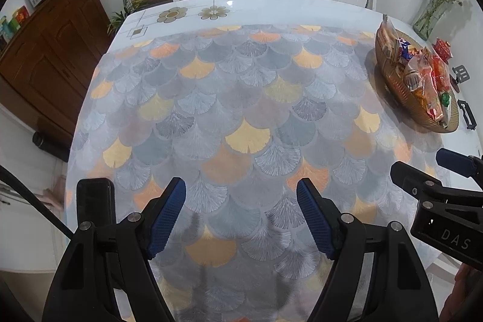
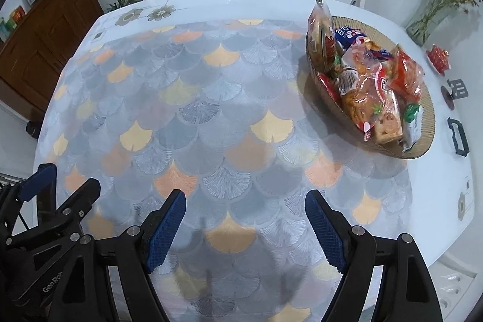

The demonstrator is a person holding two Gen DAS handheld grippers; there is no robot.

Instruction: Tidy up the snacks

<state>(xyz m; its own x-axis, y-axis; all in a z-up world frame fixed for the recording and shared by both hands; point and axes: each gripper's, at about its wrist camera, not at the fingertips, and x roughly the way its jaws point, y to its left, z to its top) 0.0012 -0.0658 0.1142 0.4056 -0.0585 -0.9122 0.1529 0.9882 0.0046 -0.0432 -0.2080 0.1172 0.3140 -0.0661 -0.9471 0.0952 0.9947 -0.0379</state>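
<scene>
Snacks [image 2: 366,80] are all piled in the woven basket [image 2: 424,122], upper right of the right wrist view and far right edge of the left wrist view. No loose packet shows on the tablecloth [image 2: 211,116] in either view, so the sorting looks done or nearly done; can't tell if anything is left outside the frames.

Step in hand, judged: either a finishing pose or the approach to tidy the heap. If tidying, the right gripper [image 2: 246,228] should go, since the basket sits on its side. Best to come in from above at the tall packet [image 2: 323,32] standing on end at the basket's far rim; it looks likeliest to tip out. Pinch the crimped seam, not the puffed body, as film bags slip and crush. Keep the fingers clear of the basket rim so it doesn't slide on the smooth cloth.

Pose: both grippers hang low over the near table edge, at lower centre of their own views, aimed fwd across the table. Left gripper [image 1: 241,219] has its jaws wide, nothing between. Right gripper the same: wide, empty. Each shows in the other's view at the bottom corner, side by side and apart.
</scene>
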